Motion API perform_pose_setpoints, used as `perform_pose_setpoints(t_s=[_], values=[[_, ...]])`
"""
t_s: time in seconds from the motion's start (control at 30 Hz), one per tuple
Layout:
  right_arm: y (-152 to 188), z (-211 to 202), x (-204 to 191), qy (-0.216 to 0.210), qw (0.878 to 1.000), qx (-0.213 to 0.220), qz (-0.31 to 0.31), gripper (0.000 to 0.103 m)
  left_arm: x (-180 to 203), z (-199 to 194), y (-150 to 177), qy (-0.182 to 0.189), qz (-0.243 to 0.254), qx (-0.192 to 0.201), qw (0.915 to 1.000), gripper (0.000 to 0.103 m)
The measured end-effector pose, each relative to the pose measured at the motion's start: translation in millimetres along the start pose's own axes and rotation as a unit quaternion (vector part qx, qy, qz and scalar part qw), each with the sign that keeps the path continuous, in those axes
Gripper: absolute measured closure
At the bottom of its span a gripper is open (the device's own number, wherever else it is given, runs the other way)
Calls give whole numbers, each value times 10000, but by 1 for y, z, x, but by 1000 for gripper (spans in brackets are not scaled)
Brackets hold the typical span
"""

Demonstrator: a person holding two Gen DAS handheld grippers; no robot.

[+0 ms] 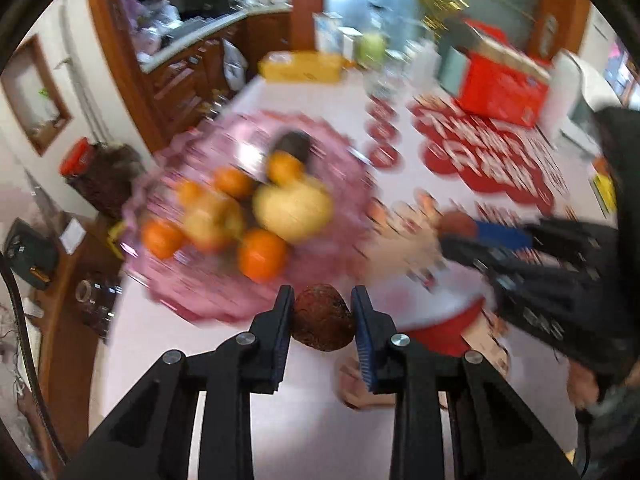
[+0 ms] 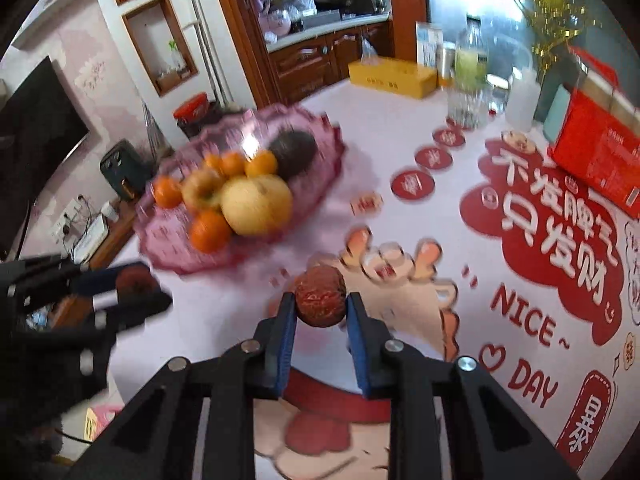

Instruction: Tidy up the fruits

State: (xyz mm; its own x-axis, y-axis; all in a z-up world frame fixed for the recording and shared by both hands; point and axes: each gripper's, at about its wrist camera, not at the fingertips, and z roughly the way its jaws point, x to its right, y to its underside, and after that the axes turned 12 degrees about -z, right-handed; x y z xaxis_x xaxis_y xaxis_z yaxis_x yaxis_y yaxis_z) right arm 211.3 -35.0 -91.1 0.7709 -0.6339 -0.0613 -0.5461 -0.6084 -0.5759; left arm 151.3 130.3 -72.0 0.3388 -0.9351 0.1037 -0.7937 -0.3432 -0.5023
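Your left gripper (image 1: 323, 322) is clamped on a dark brown round fruit (image 1: 323, 317), held above the table (image 1: 168, 360) just in front of the pink glass fruit plate (image 1: 192, 296). Your right gripper (image 2: 320, 306) pinches a reddish-brown fruit (image 2: 320, 298) over the printed tablecloth (image 2: 560, 240). The plate holds oranges (image 2: 209, 231), a yellow pear (image 2: 256, 204), an apple (image 2: 202, 192) and another dark fruit (image 2: 292, 152).

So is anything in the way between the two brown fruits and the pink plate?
Nothing visible. The left gripper and right gripper each hold a brown fruit; only bare table lies before the pink plate.
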Motion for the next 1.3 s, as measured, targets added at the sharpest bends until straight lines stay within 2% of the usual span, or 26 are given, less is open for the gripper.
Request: perform_pose_setpoints(t_s=[0.17,0.33,0.5,0.67,0.7,0.73,0.8,0.93,1.13,1.3], values=[[-44,2,-23,374,9992,137,5,78,-45,1,-50,-301,-81,337,9989,76],[-82,20,-45,531,9984,212,-20,78,-74,29,-89,-354,4,308,9989,76],[-105,53,-57,629,9980,78,-31,77,-86,67,-106,-306,154,50,9994,75],[-107,77,-61,679,9976,-138,95,77,-90,92,-107,-227,281,-185,9992,73],[-106,79,-62,690,9974,-142,122,76,-90,93,-105,-226,322,-192,9990,65],[-105,79,-63,687,9974,-157,138,76,-90,94,-105,-220,367,-198,9989,49],[-101,78,-63,672,9974,-158,204,68,-89,91,-103,-213,400,-126,9989,30],[-95,65,-62,852,9956,-77,388,57,-89,82,-101,-97,448,-59,9989,20],[-81,40,-62,1110,9915,-87,668,57,-80,65,-94,24,582,-109,9982,15],[-64,8,-60,1286,9857,-86,1081,57,-67,41,-84,184,662,-116,9976,14]])
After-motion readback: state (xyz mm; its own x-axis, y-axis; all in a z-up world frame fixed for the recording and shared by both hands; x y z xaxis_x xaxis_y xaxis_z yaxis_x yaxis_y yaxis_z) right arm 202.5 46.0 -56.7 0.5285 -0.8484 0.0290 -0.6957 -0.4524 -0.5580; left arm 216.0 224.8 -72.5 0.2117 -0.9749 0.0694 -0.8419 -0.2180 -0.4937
